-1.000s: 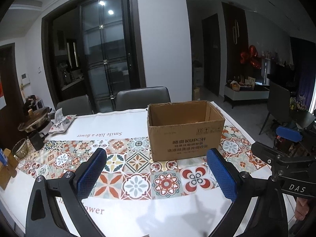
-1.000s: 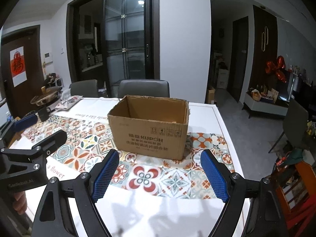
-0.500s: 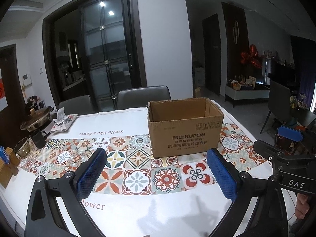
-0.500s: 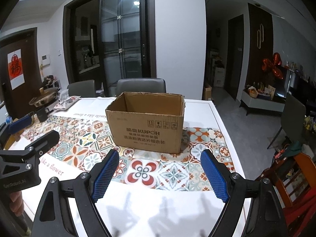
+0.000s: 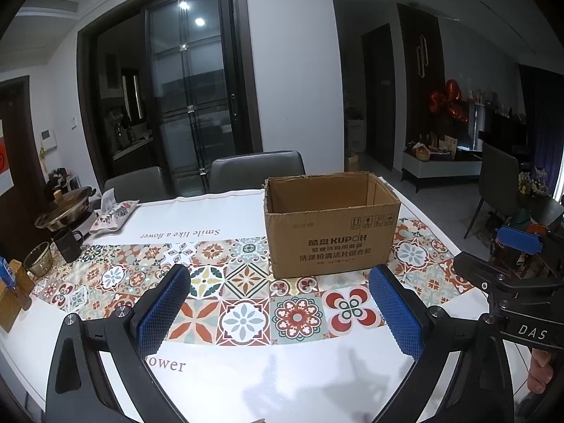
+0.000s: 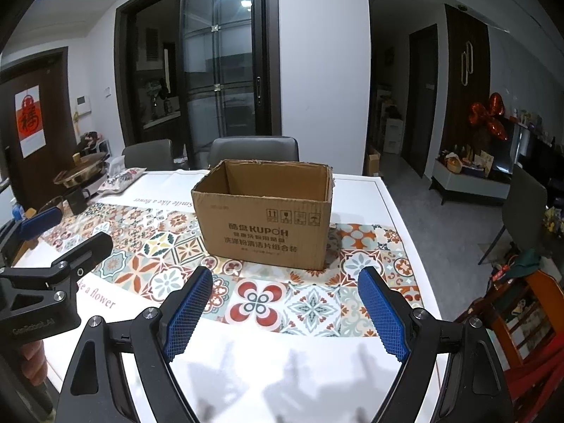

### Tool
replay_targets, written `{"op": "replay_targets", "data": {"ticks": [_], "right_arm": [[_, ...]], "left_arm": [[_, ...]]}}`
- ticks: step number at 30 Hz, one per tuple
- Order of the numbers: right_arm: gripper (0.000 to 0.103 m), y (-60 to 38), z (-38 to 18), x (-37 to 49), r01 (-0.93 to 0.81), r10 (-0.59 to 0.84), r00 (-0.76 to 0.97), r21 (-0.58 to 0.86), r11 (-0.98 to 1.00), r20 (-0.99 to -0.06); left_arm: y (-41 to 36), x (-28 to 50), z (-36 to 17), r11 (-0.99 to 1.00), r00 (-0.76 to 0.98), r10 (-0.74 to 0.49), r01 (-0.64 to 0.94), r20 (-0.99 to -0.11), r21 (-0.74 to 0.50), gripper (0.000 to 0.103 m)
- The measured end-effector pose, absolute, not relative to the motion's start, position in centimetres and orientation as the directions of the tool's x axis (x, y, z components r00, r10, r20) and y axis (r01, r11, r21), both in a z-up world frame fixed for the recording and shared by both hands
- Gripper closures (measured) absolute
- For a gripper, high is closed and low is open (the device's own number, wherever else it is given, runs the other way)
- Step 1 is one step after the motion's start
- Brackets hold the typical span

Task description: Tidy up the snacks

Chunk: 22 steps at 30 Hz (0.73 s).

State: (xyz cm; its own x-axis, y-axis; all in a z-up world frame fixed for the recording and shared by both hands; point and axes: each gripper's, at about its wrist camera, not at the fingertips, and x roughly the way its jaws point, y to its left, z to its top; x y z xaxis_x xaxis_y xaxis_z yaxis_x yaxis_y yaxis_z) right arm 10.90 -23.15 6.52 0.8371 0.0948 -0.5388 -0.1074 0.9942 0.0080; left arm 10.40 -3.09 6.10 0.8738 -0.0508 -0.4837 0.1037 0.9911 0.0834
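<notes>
Both the left gripper (image 5: 278, 303) and right gripper (image 6: 285, 303) hover spread and empty before an open cardboard box (image 6: 264, 218) on the desk (image 6: 359, 190); no snack is in reach, so finding one likely comes next.

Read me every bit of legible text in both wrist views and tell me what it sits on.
"KUPOH": cardboard box front, among Chinese print.
"Smile like a flower": tablecloth, far border.
"ower": tablecloth's near border.
"DAS": right gripper body.
Red door poster: one Chinese character.
Left gripper lettering: too blurred.
</notes>
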Motion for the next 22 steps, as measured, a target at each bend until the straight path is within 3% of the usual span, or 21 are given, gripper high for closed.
{"op": "replay_targets", "data": {"ticks": [22], "right_arm": [[0.018,-23.07,6.65,10.82,-0.108,0.098,0.836,0.014,0.994,-0.539]], "left_arm": [[-2.95,10.28,6.09,0.993,0.872,-0.053,0.099,-0.487,0.071,0.000]]}}
